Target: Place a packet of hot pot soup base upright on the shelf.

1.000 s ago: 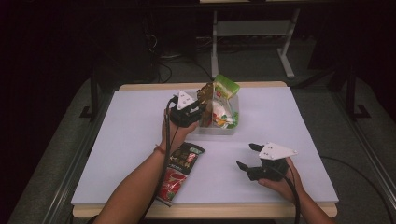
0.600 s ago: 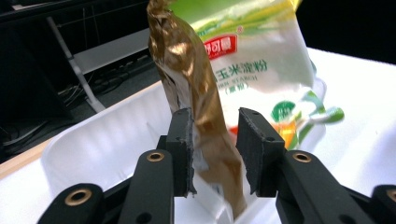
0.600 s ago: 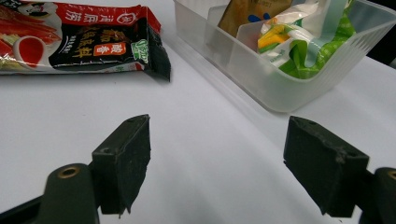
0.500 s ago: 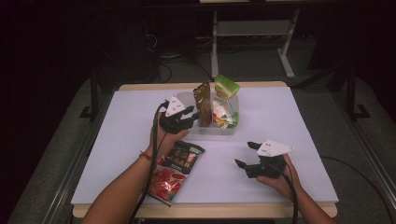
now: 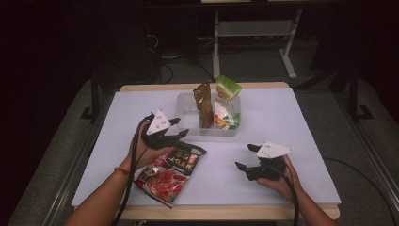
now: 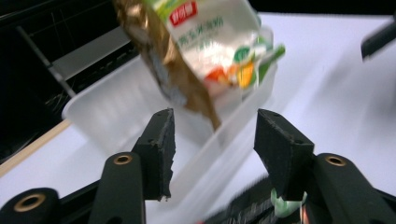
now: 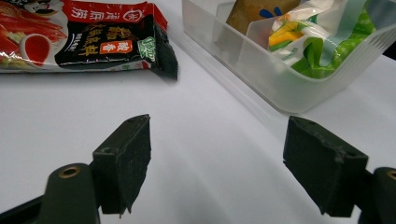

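Observation:
A clear plastic bin (image 5: pixel 187 104) stands at the table's middle back, with a brown packet (image 5: pixel 203 102) and a green-and-white packet (image 5: pixel 227 101) upright inside. A red-and-black sauce packet (image 5: pixel 168 175) lies flat in front of it. My left gripper (image 5: pixel 182 127) hovers over that packet's far end, just off the bin's front left corner. Its jaws have just been opening and grip nothing. Along its jaws (image 6: pixel 212 140) I see the bin (image 6: pixel 107 102) and both packets (image 6: pixel 173 79). My right gripper (image 5: pixel 243 156) rests open at the front right, empty (image 7: pixel 217 154), facing the sauce packet (image 7: pixel 79 37) and the bin (image 7: pixel 280 84).
The white table top (image 5: pixel 291 122) has bare room on the right and far left. Its wooden front edge (image 5: pixel 226 213) runs close to both forearms. Dark floor, cables and a metal stand (image 5: pixel 254 35) lie beyond the far edge.
My left gripper has drawn back from the brown packet in the bin toward the front left, and its jaws have spread. The brown packet stays upright in the bin. The right gripper has not moved.

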`<state>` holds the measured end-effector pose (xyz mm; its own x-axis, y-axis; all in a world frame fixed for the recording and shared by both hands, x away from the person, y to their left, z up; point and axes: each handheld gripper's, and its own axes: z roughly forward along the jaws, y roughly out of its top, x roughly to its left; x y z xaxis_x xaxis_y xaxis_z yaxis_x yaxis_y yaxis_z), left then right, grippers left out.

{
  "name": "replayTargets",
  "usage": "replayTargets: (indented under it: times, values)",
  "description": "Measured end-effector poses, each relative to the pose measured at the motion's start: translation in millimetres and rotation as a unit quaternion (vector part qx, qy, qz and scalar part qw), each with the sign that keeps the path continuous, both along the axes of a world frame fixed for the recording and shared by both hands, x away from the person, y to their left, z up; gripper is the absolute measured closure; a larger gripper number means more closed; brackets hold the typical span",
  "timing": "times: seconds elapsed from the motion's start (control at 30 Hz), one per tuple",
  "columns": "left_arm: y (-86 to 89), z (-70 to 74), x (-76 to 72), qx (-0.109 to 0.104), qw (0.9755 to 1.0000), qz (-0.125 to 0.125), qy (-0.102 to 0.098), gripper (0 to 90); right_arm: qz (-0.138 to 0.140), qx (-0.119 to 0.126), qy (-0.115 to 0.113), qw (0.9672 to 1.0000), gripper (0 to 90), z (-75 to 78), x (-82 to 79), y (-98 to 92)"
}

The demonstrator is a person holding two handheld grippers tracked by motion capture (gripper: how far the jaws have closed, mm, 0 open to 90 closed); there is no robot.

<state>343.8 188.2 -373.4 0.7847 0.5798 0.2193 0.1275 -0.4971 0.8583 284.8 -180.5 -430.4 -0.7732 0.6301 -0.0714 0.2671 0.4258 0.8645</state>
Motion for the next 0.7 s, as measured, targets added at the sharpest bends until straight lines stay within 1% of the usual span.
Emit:
replayTargets:
  times: [0.1,0.17,0.23,0.27,0.3,0.33,0.4,0.43,0.5,0.53,0.6,0.63,0.67,0.7]
  values:
    - [16.9,-4.3,-6.1,0.002,1.0000,0.002,0.009,44.0,0.000,-0.002,0.005,1.0000,22.5,-1.3,0.4,1.4]
    - [27.6,-7.0,-9.4,0.001,0.9997,0.002,0.024,42.0,0.002,-0.001,0.006,1.0000,22.5,-1.2,-0.2,2.5]
    - [36.8,-9.4,-12.9,0.000,0.9994,0.002,0.034,39.6,0.002,-0.001,0.009,1.0000,22.5,-0.9,-1.0,3.6]
    - [43.5,-11.8,-15.2,-0.005,0.9987,-0.004,0.051,38.4,0.003,-0.001,0.010,1.0000,22.5,-0.8,-1.1,4.0]
    - [48.5,-13.8,-17.1,-0.004,0.9979,-0.006,0.064,34.8,0.003,-0.001,0.013,0.9999,22.5,-1.0,-1.0,5.1]
    - [53.0,-16.4,-19.8,-0.006,0.9976,-0.002,0.070,32.6,0.005,-0.002,0.014,0.9999,22.5,-1.2,-0.6,5.8]
    - [61.2,-21.0,-23.1,-0.012,0.9956,-0.006,0.093,29.0,0.005,0.002,0.019,0.9998,22.5,-1.8,0.2,7.6]
    - [66.4,-24.1,-25.7,-0.015,0.9948,-0.006,0.100,26.7,0.006,0.002,0.022,0.9997,22.5,-2.0,0.4,8.4]
    - [72.2,-28.3,-28.2,-0.021,0.9935,-0.006,0.111,25.8,0.009,0.002,0.028,0.9996,22.5,-2.9,1.4,11.9]
    - [75.3,-31.1,-29.0,-0.026,0.9922,-0.007,0.122,24.4,0.009,0.002,0.031,0.9995,22.5,-3.4,1.9,13.4]
    - [78.5,-35.0,-29.1,-0.028,0.9901,-0.008,0.137,22.9,0.016,0.002,0.042,0.9990,22.4,-5.7,3.7,18.7]
    - [79.2,-38.1,-29.9,-0.025,0.9893,-0.006,0.143,22.2,0.017,0.000,0.045,0.9988,22.4,-6.3,4.3,21.0]
    - [80.0,-39.8,-30.0,-0.022,0.9892,-0.007,0.145,21.4,0.021,-0.003,0.050,0.9985,22.4,-7.3,5.4,25.0]
    - [80.9,-42.1,-30.3,-0.022,0.9882,-0.009,0.151,21.1,0.024,0.000,0.054,0.9982,22.3,-7.6,6.0,27.1]
